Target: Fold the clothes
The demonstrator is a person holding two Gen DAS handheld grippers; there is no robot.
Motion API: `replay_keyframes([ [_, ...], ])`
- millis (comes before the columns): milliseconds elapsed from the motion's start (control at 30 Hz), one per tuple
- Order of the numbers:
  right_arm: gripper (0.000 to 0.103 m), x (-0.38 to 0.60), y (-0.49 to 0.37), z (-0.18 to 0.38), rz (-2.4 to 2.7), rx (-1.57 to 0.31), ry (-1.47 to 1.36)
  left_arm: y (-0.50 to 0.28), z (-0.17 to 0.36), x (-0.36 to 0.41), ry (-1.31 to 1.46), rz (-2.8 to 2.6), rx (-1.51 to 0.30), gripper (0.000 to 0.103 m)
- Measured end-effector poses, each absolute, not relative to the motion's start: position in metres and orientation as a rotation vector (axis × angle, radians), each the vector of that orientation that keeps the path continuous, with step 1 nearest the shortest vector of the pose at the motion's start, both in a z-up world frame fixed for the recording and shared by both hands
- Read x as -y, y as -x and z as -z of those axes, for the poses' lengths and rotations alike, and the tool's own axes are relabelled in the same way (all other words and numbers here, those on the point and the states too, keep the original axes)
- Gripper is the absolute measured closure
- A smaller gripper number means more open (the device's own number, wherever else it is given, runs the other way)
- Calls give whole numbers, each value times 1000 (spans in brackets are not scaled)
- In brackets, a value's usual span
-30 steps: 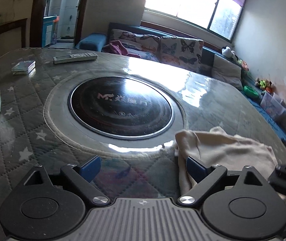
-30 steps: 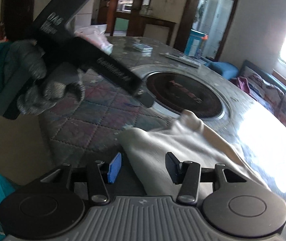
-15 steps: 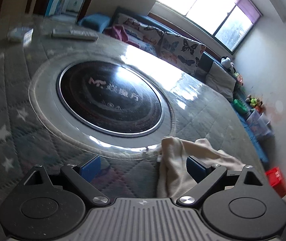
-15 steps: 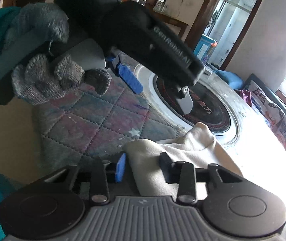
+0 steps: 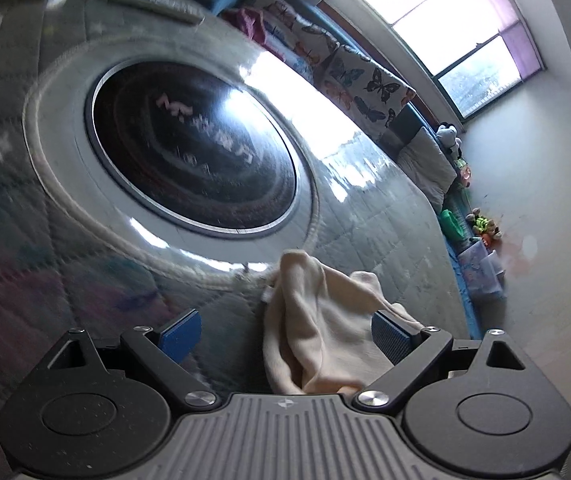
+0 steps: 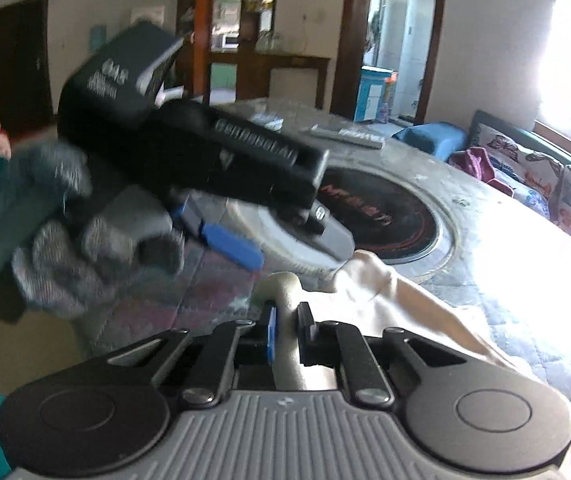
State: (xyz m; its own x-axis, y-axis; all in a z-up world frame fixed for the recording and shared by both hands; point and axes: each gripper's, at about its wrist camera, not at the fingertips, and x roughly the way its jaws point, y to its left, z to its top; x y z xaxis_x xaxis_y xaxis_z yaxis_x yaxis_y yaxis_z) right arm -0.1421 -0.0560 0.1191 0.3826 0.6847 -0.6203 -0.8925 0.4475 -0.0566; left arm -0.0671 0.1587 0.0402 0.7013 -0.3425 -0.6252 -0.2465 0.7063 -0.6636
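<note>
The right gripper [image 6: 285, 330] pinches the cream cloth [image 6: 369, 280] on the table [image 6: 525, 280], while the left gripper's [image 5: 285, 330] jaws stand spread around it.

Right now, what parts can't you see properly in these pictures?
- Cream cloth: right wrist view, near part hidden under the right gripper.
- Same cloth, left wrist view: lower end behind the left gripper.
- Gloved hand: blurred.
- Things on the table's far side: blurred, unidentifiable.

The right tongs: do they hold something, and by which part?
Yes. The right tongs are shut on the cream cloth, pinching a raised fold at its near edge.
</note>
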Motion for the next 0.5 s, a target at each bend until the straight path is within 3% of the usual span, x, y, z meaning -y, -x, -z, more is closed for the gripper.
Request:
replay_keyframes([
  [267,95,78,135,-128,-1051,-566,332,55,-26,-149,978,85,-848,13],
  [500,95,87,139,-125,-1076,-567,306,52,-15,-148,1067,96,-865,38],
])
